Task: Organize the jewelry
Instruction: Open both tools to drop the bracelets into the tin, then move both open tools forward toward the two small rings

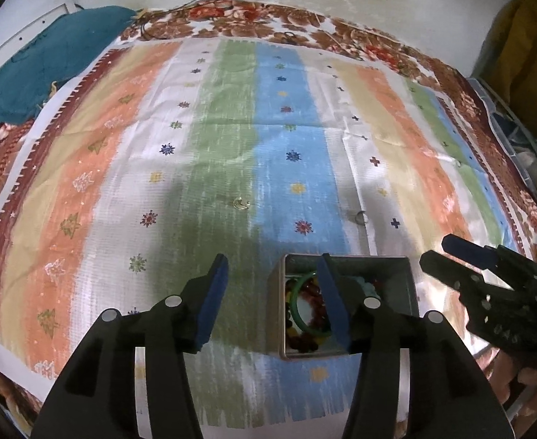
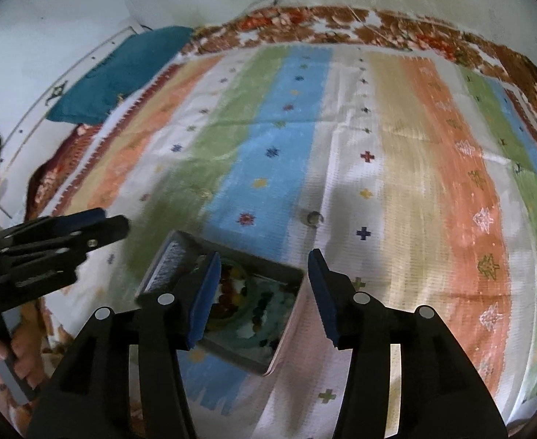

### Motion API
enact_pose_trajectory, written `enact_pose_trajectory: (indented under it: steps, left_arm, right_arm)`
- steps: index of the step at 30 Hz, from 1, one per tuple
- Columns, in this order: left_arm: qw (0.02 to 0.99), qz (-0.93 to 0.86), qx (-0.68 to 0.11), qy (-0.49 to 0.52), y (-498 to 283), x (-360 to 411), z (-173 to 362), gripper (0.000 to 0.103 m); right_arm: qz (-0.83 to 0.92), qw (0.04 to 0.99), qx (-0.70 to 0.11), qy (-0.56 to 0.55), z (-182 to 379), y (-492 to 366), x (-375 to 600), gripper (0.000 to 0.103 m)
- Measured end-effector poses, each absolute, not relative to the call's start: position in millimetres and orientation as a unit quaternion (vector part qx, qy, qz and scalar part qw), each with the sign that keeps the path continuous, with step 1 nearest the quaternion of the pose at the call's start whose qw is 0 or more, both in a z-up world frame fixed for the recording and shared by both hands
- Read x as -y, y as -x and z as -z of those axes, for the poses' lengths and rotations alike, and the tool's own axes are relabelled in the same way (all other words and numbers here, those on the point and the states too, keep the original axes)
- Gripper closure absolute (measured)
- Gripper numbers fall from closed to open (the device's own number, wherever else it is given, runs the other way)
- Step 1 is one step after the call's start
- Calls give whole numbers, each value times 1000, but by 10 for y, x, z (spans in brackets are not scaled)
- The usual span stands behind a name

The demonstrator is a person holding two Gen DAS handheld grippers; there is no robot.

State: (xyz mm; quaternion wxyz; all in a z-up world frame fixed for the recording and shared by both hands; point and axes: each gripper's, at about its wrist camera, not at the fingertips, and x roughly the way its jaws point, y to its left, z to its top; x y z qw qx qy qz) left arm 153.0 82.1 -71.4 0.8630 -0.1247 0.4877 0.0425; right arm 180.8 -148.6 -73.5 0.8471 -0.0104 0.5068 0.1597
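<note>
Both grippers hang over a striped cloth (image 1: 231, 139) spread on a bed with a brown floral blanket (image 1: 253, 22). The left gripper (image 1: 273, 298) has its jaws spread wide with nothing between them; one blue pad sits over the open metal box (image 1: 409, 281), the other over the green stripe. The right gripper (image 2: 264, 294) is likewise wide open and empty, straddling the far corner of that same box (image 2: 169, 267) (its view is smeared, so the contents are hard to read). Inside the box lie a green bangle (image 1: 297, 303) and a tangle of red and dark beads (image 1: 314, 292). Two small pieces lie loose on the cloth beyond the box: a pale little earring (image 1: 241, 203) on the green stripe and a small ring (image 1: 360, 217) on the white one, well apart. A teal cloth (image 1: 48, 66) lies bunched at the far left corner.
</note>
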Motion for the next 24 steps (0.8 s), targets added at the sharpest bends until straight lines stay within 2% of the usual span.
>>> enact_pose_trajectory:
  steps: [3, 12, 24]
  left_arm:
    - [859, -44, -494, 126, -1602, -834, 752, 48]
    - [855, -51, -503, 113, -1804, -816, 810, 43]
    - [839, -64, -526, 125, -2141, -963, 1037, 43]
  right_arm:
    - [-156, 844, -513, -5, 768, -1895, 1534, 44]
    - [-141, 834, -533, 5, 893, -2055, 1468, 44]
    - [-118, 817, -564, 23, 1170, -2378, 1454, 44]
